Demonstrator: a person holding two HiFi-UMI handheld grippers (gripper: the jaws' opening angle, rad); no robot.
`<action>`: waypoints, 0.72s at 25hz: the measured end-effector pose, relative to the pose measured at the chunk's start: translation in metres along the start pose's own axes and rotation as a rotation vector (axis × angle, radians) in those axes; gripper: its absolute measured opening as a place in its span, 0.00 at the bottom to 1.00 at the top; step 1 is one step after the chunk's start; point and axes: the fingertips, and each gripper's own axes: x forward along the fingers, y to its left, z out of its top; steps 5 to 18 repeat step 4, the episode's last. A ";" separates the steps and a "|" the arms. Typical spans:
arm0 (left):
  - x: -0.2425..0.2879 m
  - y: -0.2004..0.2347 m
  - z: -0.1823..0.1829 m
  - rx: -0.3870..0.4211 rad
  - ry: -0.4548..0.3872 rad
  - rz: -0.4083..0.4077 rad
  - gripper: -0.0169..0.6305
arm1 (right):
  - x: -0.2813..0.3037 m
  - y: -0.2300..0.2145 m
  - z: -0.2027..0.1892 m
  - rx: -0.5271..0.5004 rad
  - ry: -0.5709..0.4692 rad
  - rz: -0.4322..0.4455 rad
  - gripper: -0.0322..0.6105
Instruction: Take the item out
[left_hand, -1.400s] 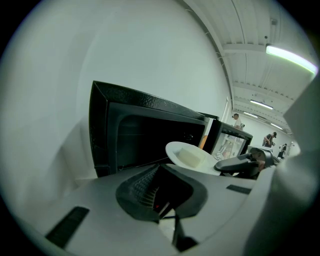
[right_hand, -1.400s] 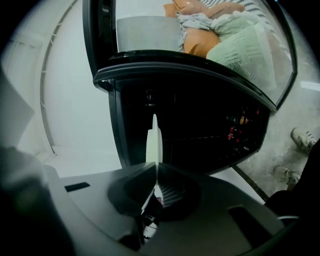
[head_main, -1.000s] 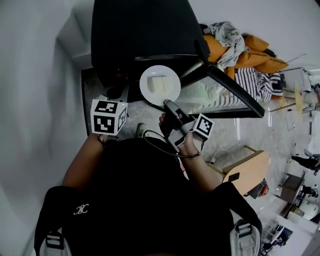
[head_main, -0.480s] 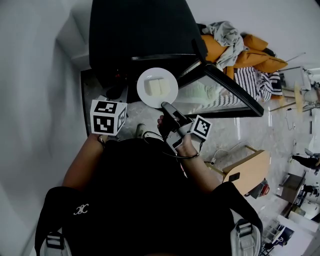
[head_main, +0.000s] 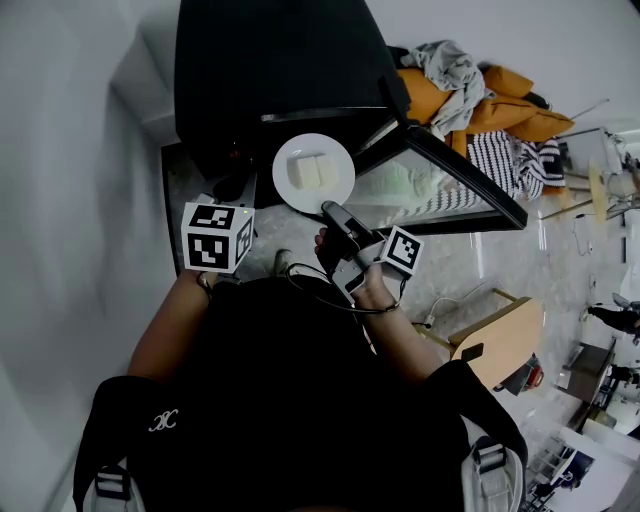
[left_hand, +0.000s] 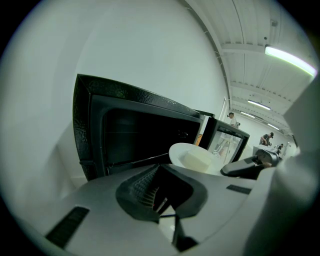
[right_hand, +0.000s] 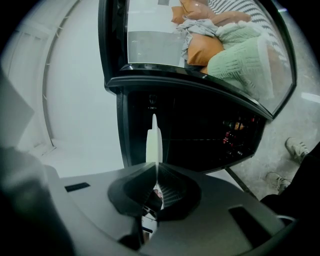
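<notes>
White and thin as a blade, the plate (right_hand: 152, 142) shows only its edge in the right gripper view. It is clamped between the jaws of the right gripper (right_hand: 155, 169), so nothing it carries can be seen there. The head view gives it from above: a round white plate gripped at its near rim, outside and just in front of the black microwave (head_main: 280, 60). Two pale, cream-coloured blocks (head_main: 312, 172) lie on it side by side. The left gripper view catches the plate from the side, a block standing on it, with the right gripper's dark fingers at its rim. The left gripper (left_hand: 160, 172) has its jaws drawn together with nothing in them. Beyond the plate the microwave's cavity is dark, and its glass door (head_main: 455, 185) hangs open at the right of the head view. Farther off lies a heap of cloth (head_main: 470, 90), orange and grey.
</notes>
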 end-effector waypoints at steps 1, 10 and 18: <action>0.000 -0.001 0.000 0.001 0.000 -0.002 0.04 | 0.000 0.000 0.000 -0.001 0.000 -0.001 0.08; 0.000 -0.003 0.001 0.003 -0.001 -0.006 0.04 | 0.000 0.001 0.001 0.001 -0.002 -0.001 0.08; 0.000 -0.003 0.001 0.003 -0.001 -0.006 0.04 | 0.000 0.001 0.001 0.001 -0.002 -0.001 0.08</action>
